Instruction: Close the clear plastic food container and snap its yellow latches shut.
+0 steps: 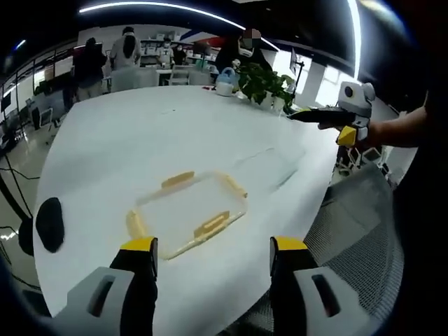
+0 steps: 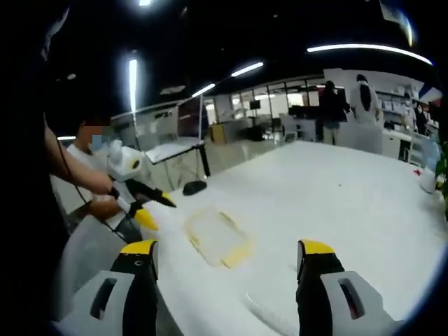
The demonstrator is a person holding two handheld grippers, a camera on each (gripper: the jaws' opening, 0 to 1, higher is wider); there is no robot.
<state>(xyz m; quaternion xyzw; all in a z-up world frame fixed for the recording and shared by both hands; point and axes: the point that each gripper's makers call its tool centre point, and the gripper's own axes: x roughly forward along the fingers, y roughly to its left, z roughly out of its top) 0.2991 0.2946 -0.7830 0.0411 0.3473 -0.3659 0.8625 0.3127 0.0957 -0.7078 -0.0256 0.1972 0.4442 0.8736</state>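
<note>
Tools both hang above the desk (image 1: pixel 105 133), touching nothing. Left tool (image 1: pixel 213 259): jaws spread wide, nothing between them. Right tool (image 2: pixel 227 262): likewise released, jaws wide apart.

Just ahead of the left tool, slightly to its left, the clear container (image 1: pixel 187 210) lies flat on the white desk; from the right tool it sits ahead and left (image 2: pixel 217 238). Yellow latches (image 1: pixel 211 224) ring its edges; whether the lid is fully seated, cannot tell.

Handling judgement: light, thin, slick plastic, likely to skid if pushed sideways. Best to press down on one rim to steady it, then pinch each latch against the edge.

Further off: a plant (image 1: pixel 262 84), people standing.
</note>
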